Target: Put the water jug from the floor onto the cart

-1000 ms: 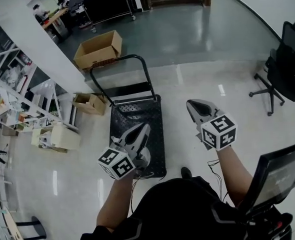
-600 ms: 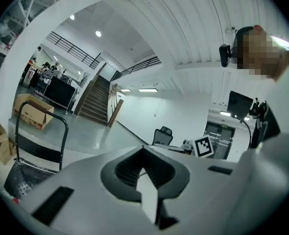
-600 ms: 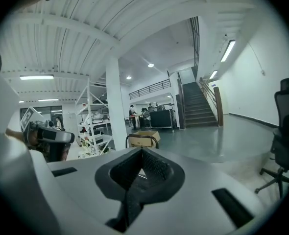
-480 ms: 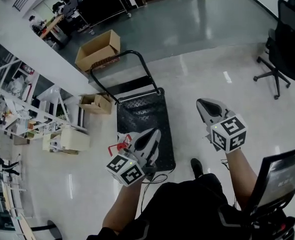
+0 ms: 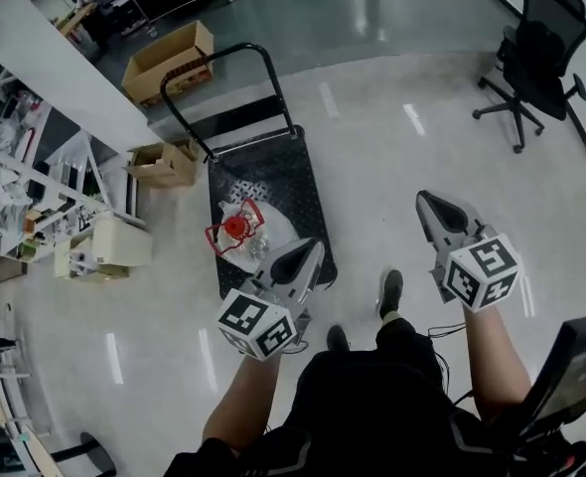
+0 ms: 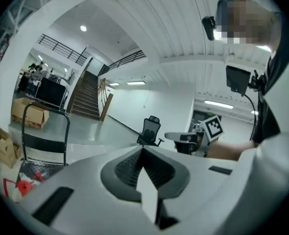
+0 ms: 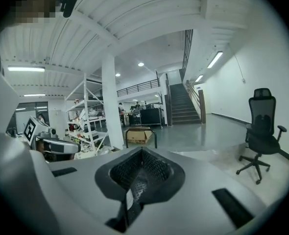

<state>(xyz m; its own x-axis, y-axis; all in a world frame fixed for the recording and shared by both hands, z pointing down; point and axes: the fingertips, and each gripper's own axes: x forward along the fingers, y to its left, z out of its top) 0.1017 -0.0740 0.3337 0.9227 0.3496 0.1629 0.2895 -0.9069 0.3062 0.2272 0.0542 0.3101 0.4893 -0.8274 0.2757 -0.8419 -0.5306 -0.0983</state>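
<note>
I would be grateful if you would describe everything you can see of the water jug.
The water jug looks like clear, pale plastic with a red cap and a thin red carrying handle looping around the cap. It sits on the black textured deck of the cart, in the near half, close to the left edge. Only the deck seems to touch it. Whether it stands fully upright is hard to tell.

We stand in an open workshop hall with office corners.
Ahead of our left claw (image 5: 306, 253) we see a platform cart (image 5: 273, 167), cardboard boxes (image 5: 164, 56) and metal shelving (image 5: 35, 182) on polished floor (image 5: 372, 147); beyond our right claw (image 5: 430, 205), a staircase (image 7: 183, 104), a mezzanine railing (image 7: 137, 87), and an office chair (image 7: 259, 126) to its right.
</note>
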